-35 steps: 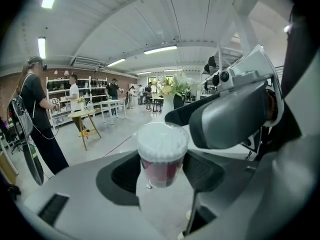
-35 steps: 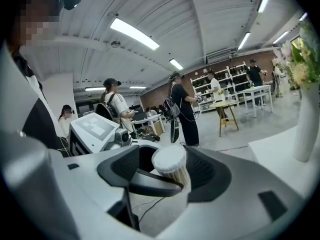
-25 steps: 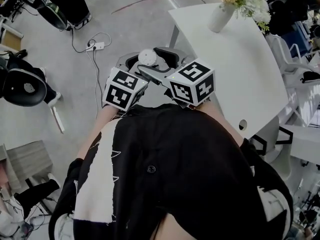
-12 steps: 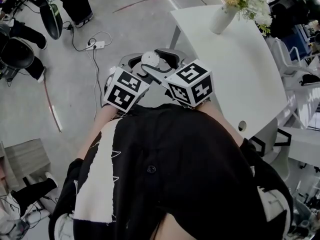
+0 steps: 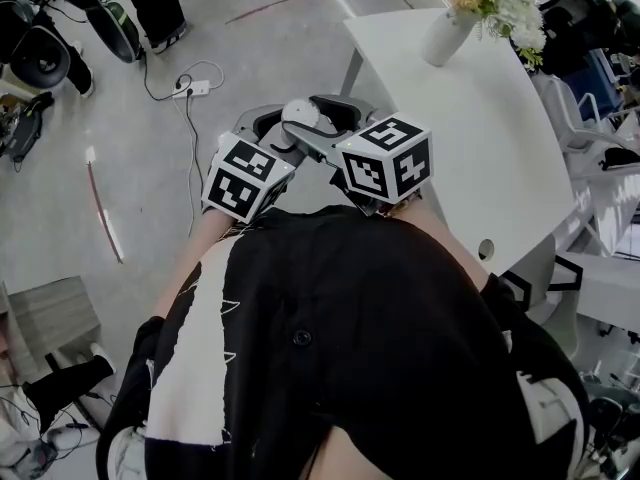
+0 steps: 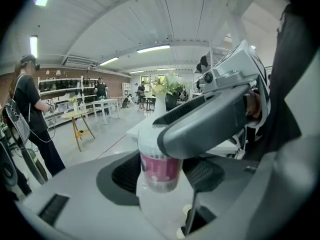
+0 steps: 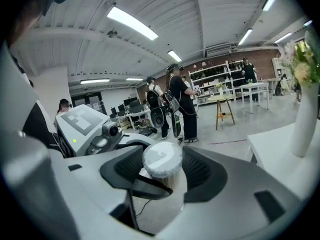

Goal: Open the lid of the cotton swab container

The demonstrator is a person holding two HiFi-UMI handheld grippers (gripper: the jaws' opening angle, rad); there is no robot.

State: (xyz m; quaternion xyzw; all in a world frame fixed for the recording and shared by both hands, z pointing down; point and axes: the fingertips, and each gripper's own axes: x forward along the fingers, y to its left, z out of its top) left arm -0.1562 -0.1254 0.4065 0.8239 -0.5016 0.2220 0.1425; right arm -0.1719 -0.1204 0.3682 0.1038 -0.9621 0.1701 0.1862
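Note:
The cotton swab container [image 6: 160, 170] is a clear tube with a pink label, held up in the air in front of the person. My left gripper [image 6: 162, 178] is shut on its body, a pad against each side. Its white round lid [image 7: 162, 158] sits between the jaws of my right gripper [image 7: 163, 167], which have just been closing and now touch the lid on both sides. From the head view, the lid [image 5: 299, 114] shows between the two grippers, the left gripper [image 5: 278, 134] beside the right gripper [image 5: 312, 124]. In the left gripper view, the right gripper's grey jaw crosses over the container's top.
A white table [image 5: 470, 138] with a vase of flowers [image 5: 445, 28] stands to the right. A power strip [image 5: 190, 93] with cables lies on the grey floor ahead. Several people [image 7: 182, 104] stand in the room beyond, near a small wooden stool [image 7: 224, 111].
The right gripper's jaws have closed in round the white lid. Both grippers otherwise stay where they were. People and gear at the top left of the head view have shifted.

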